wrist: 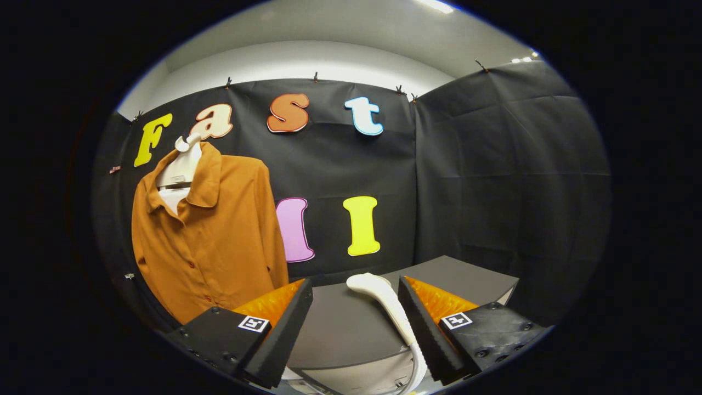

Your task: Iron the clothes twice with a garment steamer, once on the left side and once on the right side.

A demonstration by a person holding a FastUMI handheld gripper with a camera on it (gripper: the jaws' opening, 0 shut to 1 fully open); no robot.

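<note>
An orange-brown buttoned shirt [211,233] hangs on a white hanger [181,164] against the booth's black wall, beyond and to the left of my fingers. A white garment steamer [384,302] lies on a grey table [340,323], its head pointing away and its ribbed hose trailing down toward me. My gripper [355,285] is open, hovering over the table. The steamer's handle runs between the fingers, close along the inner side of the right finger [422,323]; I cannot tell whether that finger touches it. The left finger [279,329] is well apart from the steamer.
The grey table's far edge [466,274] ends near the black cloth wall on the right. A pale lower surface [356,376] shows under the table's near edge. The cloth wall closes the space behind and to both sides.
</note>
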